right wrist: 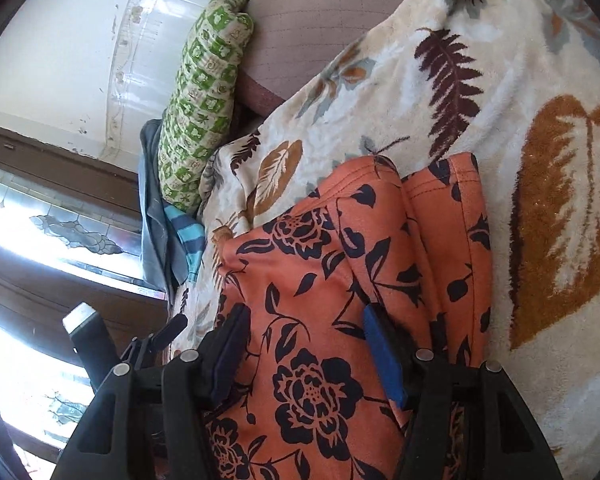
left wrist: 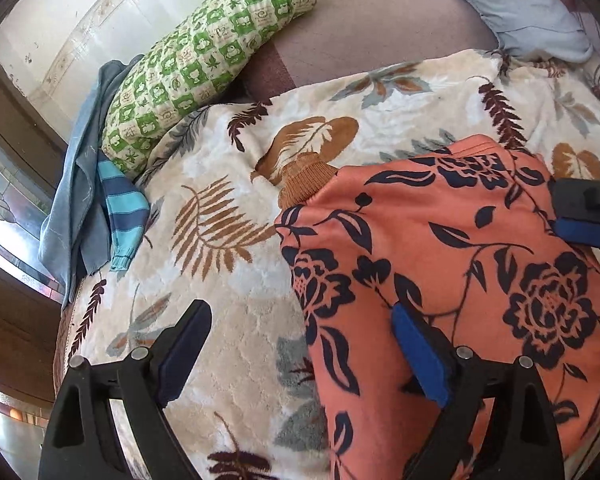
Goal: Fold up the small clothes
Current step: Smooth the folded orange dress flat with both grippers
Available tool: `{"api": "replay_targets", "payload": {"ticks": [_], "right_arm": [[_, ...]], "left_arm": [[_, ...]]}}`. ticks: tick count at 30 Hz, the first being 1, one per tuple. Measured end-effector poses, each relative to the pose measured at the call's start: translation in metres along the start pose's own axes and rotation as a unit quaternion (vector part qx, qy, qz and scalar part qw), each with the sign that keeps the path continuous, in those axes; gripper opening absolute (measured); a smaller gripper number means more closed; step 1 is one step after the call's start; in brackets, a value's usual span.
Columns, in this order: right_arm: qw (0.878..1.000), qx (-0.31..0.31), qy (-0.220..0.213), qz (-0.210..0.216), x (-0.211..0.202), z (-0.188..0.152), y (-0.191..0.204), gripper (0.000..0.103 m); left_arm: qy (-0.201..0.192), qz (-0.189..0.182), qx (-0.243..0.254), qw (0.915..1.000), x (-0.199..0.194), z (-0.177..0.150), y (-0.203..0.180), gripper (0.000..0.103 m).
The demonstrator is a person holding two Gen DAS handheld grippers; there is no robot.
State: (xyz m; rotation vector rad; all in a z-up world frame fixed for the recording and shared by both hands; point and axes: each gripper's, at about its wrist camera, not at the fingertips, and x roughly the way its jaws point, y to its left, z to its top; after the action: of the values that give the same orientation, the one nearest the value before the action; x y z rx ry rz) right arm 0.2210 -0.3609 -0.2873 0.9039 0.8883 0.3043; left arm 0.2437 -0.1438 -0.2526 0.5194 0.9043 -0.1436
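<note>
A: Left wrist view, read left to right. What lies at the far left?

B: A grey-blue garment point(left wrist: 74, 184) and a striped sleeve point(left wrist: 122, 216) hang at the bed's edge, middle left, just below the green checked cushion point(left wrist: 204, 64) in the upper left. They probably wait there, out of the working area, for their turn.

A: And the lower centre?

B: The left gripper point(left wrist: 302, 356) stands with its jaws wide apart and nothing between the pads. One finger is over the leaf-patterned blanket point(left wrist: 236, 312), the other over the orange floral garment point(left wrist: 452, 248), so the opening straddles the garment's left edge, likely to take that edge for a fold.

A: Where is the garment itself?

B: It fills the right half of the frame, lying on the blanket, with a brown ribbed cuff point(left wrist: 304, 182) poking out at its upper left corner.

A: Right wrist view?

B: The cushion sits in the upper left, the garment at lower centre, already doubled along a seam. The right gripper point(right wrist: 304, 346) hangs over it, jaws partly apart. Whether the pads pinch any cloth cannot be told. Blanket fills the right side.
</note>
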Motion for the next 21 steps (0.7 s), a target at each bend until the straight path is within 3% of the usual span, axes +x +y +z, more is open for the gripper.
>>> {"api": "replay_targets", "payload": {"ticks": [4,7,11,13,16,18,21], "right_arm": [[0.999,-0.036,0.002,0.017,-0.012,-0.014,0.02,0.062],[0.998,-0.067,0.015,0.014,-0.016,-0.038,0.035,0.062],[0.995,-0.085,0.047,-0.033,-0.015,-0.077,0.038,0.062],[0.995,-0.071,0.053,-0.052,-0.012,-0.088,0.026,0.062],[0.998,-0.041,0.048,-0.028,-0.02,-0.096,0.01,0.063],[0.998,-0.035,0.04,-0.025,-0.03,-0.102,0.008,0.063],[0.998,-0.049,0.004,-0.031,-0.051,-0.117,0.017,0.063]], "left_arm": [[-0.008,-0.017,-0.002,0.9998,-0.034,-0.029,0.001,0.092],[0.009,-0.028,0.008,0.9995,-0.042,-0.056,-0.009,0.092],[0.031,-0.041,0.008,0.9987,-0.03,-0.084,-0.022,0.093],[0.032,-0.046,-0.008,0.9984,-0.021,-0.09,-0.02,0.101],[0.066,-0.08,-0.061,0.9928,-0.016,-0.092,-0.007,0.103],[0.082,-0.089,-0.067,0.9904,-0.017,-0.092,-0.004,0.103],[0.056,-0.068,-0.044,0.9951,-0.04,-0.091,-0.004,0.103]]}}
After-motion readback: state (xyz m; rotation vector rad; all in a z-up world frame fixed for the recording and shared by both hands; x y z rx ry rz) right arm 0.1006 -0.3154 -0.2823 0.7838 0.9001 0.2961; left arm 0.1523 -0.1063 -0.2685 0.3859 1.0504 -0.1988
